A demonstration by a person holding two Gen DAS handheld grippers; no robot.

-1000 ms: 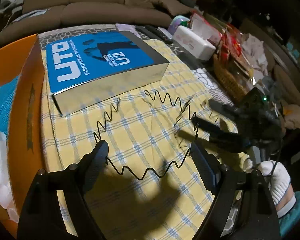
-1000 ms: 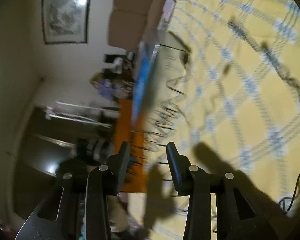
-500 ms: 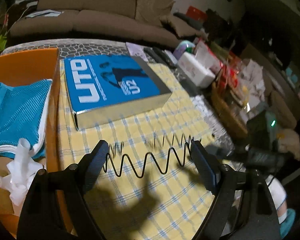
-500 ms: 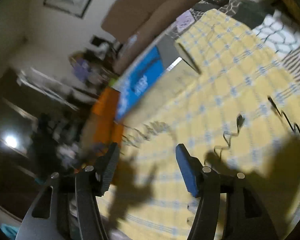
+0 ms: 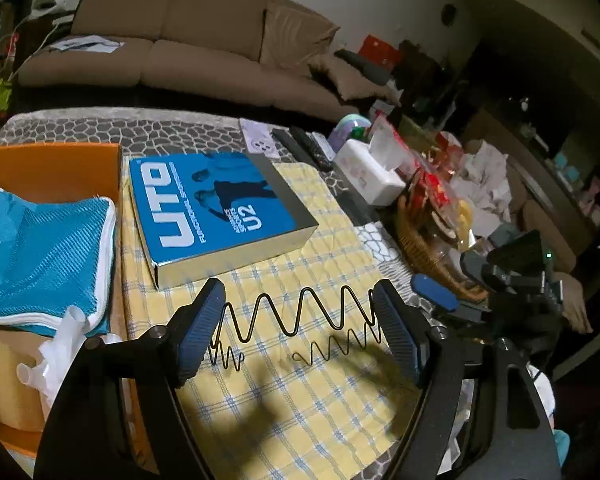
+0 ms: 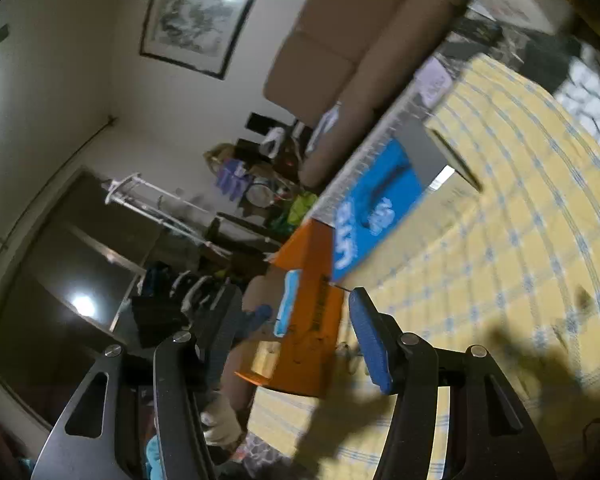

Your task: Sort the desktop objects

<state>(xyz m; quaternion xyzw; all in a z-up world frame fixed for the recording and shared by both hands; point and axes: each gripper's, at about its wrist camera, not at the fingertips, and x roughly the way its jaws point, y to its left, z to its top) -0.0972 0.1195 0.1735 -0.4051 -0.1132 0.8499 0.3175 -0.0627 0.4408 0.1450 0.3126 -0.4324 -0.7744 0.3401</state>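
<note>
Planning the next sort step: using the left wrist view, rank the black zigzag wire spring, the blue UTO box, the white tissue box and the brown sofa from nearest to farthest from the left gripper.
1. Black zigzag wire spring: between the closing fingers of the left gripper.
2. Blue UTO box: just beyond, on the yellow checked cloth.
3. White tissue box: farther back, to the right.
4. Brown sofa: past the table.
</note>
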